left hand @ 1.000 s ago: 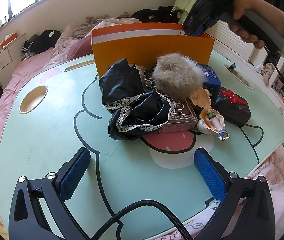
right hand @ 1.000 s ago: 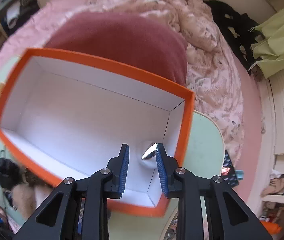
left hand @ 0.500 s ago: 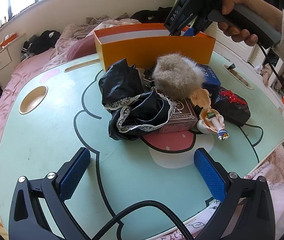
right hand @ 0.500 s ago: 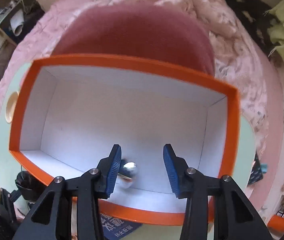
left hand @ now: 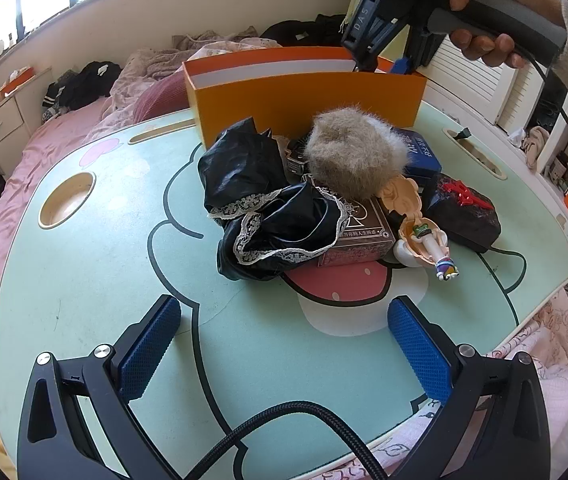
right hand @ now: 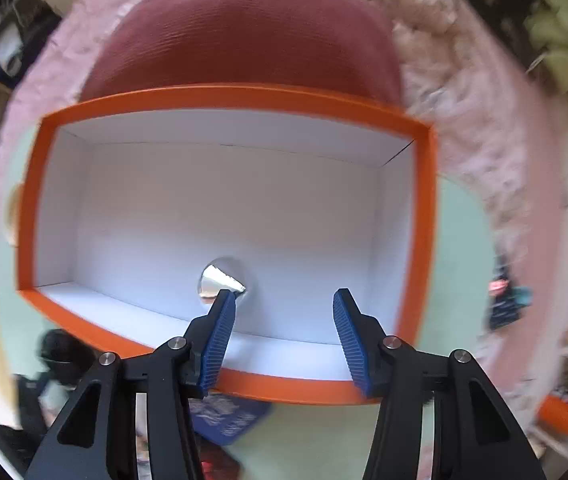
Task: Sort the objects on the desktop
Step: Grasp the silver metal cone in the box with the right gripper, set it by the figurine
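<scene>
Orange box (right hand: 424,240) holds one shiny object (right hand: 220,278); right gripper (right hand: 284,332) jaws released above it; left gripper (left hand: 284,344) jaws released.

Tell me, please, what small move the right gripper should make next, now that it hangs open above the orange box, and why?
Probably lift the right gripper clear of the orange box and bring it toward the pile. Its jaws stand open with nothing between them, the shiny object already lies on the box floor, and the furry ball and black cloth remain unsorted on the table.
</scene>
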The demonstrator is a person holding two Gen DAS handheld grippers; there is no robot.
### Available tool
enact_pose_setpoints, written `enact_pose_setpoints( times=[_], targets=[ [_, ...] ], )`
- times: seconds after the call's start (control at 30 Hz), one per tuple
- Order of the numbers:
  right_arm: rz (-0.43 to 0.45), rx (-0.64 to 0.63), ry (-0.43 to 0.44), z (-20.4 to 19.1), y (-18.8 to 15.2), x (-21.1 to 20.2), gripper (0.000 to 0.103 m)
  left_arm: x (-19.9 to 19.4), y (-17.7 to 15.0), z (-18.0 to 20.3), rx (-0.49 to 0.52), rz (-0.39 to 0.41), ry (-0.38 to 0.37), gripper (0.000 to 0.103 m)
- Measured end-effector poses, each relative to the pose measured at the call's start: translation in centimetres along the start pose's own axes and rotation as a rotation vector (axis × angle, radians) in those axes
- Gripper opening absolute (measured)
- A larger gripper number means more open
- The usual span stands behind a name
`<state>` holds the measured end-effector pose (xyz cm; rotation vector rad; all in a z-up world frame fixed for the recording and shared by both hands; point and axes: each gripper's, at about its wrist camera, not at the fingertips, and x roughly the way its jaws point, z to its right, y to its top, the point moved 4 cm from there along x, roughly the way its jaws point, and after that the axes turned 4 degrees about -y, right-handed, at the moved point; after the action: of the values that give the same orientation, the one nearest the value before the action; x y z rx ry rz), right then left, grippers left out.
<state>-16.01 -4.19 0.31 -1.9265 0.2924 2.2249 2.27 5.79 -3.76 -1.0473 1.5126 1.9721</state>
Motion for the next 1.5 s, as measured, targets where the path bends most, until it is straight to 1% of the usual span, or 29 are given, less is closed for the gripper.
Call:
enact_pose_setpoints(
  times=[0.03,0.1,0.2,0.23,0.27,0.3,0.33,0.4,0.5,0.6,0.63,0.67,0.7,0.73,0.77,0.8,0.87,0.9,0.93,1.0,1.03,1.07,1.1,1.17,1.27,1.33,1.4,1.47,1.5],
  targets=[
    [-0.004,-0.015,-0.024,-0.3,0.0,0.3,0.045,0.0,0.0,0.0,0.003,0.0,0.002,0.103],
    [0.004,-0.019,-0.092,-0.6,0.1,0.7,0.045,0.0,0.0,0.1,0.005,0.002,0.005,0.103],
    [0.048,-0.029,-0.108,-1.1,0.4,0.5,0.044,0.1,0.0,0.1,0.002,0.001,0.003,0.103],
    [0.057,-0.033,-0.106,-1.1,0.5,0.5,0.042,0.1,0.1,0.1,0.003,0.001,0.004,0.103],
    [0.056,-0.034,-0.068,-1.2,0.5,0.5,0.013,0.1,0.1,0.1,0.004,0.001,0.004,0.103],
    [0.027,-0.015,0.01,-1.2,0.3,1.0,0.002,0.1,0.1,0.1,0.002,0.002,0.002,0.103],
    [0.029,-0.002,0.03,-1.0,0.4,1.2,0.001,0.1,0.1,0.0,0.001,0.002,0.0,0.103],
    [0.061,-0.005,-0.038,-0.4,0.8,1.5,0.001,0.1,0.1,-0.1,0.002,0.003,0.001,0.103],
    [0.112,0.034,0.038,0.5,1.6,0.7,0.001,0.2,0.1,-0.1,-0.001,0.003,-0.001,0.103],
    [0.106,0.06,0.094,1.0,1.9,-0.3,0.003,0.1,0.1,-0.1,0.001,0.002,0.001,0.103],
    [0.136,0.089,0.087,1.4,1.9,-1.1,0.009,0.2,0.1,-0.1,0.0,0.003,0.0,0.103],
    [0.165,0.105,0.075,1.5,1.9,-1.9,0.03,0.1,0.1,-0.1,0.0,0.003,0.0,0.103],
    [0.208,0.112,0.069,1.6,2.2,-2.9,0.045,0.1,0.1,-0.1,0.001,0.003,0.001,0.103],
    [0.238,0.11,0.074,1.3,2.1,-3.6,0.066,0.2,0.1,-0.2,0.001,0.002,0.001,0.103],
    [0.258,0.104,0.084,1.0,2.4,-4.0,0.069,0.1,0.1,-0.1,0.001,0.003,0.0,0.103],
    [0.254,0.102,0.095,1.0,2.5,-3.9,0.069,0.1,0.1,-0.1,0.0,0.003,0.0,0.103],
    [0.217,0.096,0.11,0.4,2.7,-3.0,0.069,0.1,0.1,-0.1,0.001,0.003,0.0,0.103],
    [0.187,0.087,0.102,-0.1,2.7,-2.0,0.069,0.2,0.1,-0.1,0.001,0.003,0.0,0.103],
    [0.149,0.072,0.083,-1.0,1.8,-0.9,0.067,0.2,0.1,-0.2,0.0,0.003,0.0,0.103],
    [0.093,0.05,0.052,-2.2,0.9,1.3,0.053,0.1,0.1,-0.1,0.0,0.003,0.0,0.103],
    [0.121,0.029,0.022,-2.6,0.8,1.4,0.047,0.2,0.1,-0.2,0.001,0.002,0.002,0.103],
    [0.131,0.01,-0.007,-2.7,0.7,1.4,0.037,0.1,0.1,-0.1,0.003,0.004,0.003,0.103],
    [0.13,0.005,-0.021,-2.6,0.4,1.5,0.03,0.1,0.0,-0.2,0.001,0.005,0.002,0.103],
    [0.131,0.037,0.02,-2.1,0.3,1.2,0.03,0.1,0.0,-0.2,0.0,0.004,0.0,0.103],
    [0.203,0.071,0.057,-0.6,0.5,-0.1,0.03,0.1,0.0,-0.3,0.001,0.004,0.0,0.103],
    [0.253,0.092,0.119,0.0,-0.3,-1.8,0.03,0.1,0.0,-0.2,0.0,0.004,0.0,0.103],
    [0.325,0.082,0.124,0.3,-1.6,-3.9,0.03,0.1,0.0,-0.2,0.0,0.004,0.001,0.103],
    [0.413,0.047,0.114,-0.2,-3.7,-6.3,0.03,0.1,0.0,-0.2,0.0,0.004,0.001,0.103],
    [0.456,0.029,0.116,-0.6,-5.5,-7.1,0.03,0.1,0.0,-0.2,0.0,0.004,0.001,0.103]
  ],
)
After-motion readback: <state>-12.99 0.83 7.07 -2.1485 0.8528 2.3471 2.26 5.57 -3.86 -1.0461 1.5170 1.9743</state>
